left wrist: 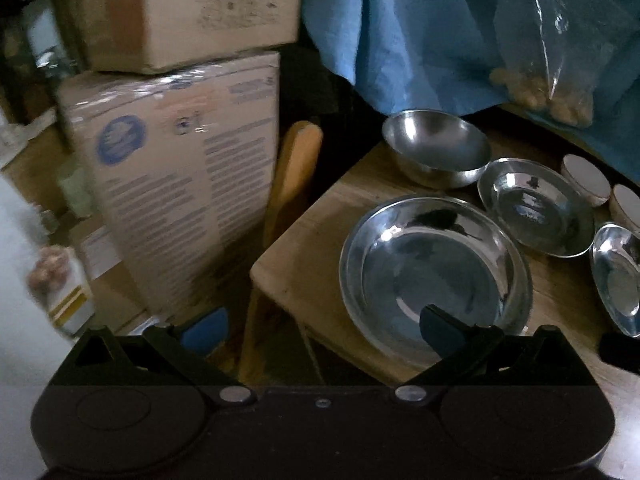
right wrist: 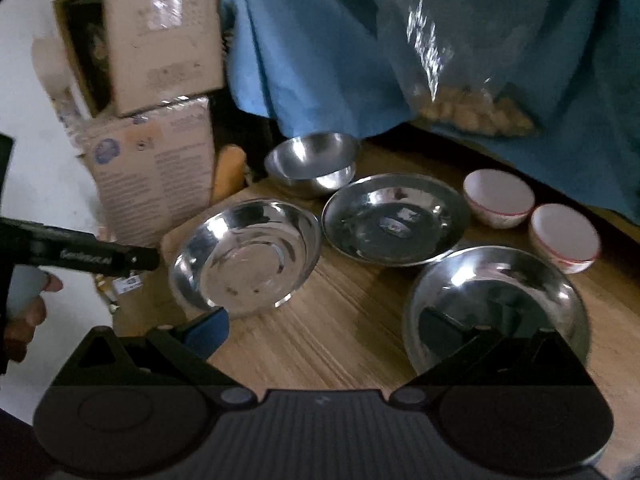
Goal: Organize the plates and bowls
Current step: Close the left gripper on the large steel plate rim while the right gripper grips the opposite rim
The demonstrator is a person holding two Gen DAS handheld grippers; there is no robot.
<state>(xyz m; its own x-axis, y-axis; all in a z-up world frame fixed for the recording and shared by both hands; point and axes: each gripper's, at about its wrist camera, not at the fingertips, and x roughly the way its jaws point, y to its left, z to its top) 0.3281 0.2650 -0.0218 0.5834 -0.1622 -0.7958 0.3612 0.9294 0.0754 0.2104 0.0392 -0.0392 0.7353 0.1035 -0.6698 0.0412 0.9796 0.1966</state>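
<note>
On a wooden table point(right wrist: 352, 320) lie three steel plates: a left one point(right wrist: 244, 256) point(left wrist: 436, 272), a far middle one point(right wrist: 394, 218) point(left wrist: 536, 208) and a near right one point(right wrist: 496, 304) point(left wrist: 618, 276). A steel bowl point(right wrist: 312, 162) point(left wrist: 436, 152) stands behind them. Two white bowls point(right wrist: 498, 196) point(right wrist: 564, 236) stand at the right. My left gripper point(left wrist: 320, 328) is open over the table's left corner, its right finger above the left plate. My right gripper point(right wrist: 320, 328) is open and empty, its right finger above the near right plate.
Stacked cardboard boxes point(left wrist: 176, 128) point(right wrist: 156, 92) stand left of the table. A blue cloth point(right wrist: 360, 48) hangs behind, with a clear bag of round pale items point(right wrist: 472, 112) point(left wrist: 548, 92) on it. A wooden chair back point(left wrist: 296, 168) rises by the table's left edge.
</note>
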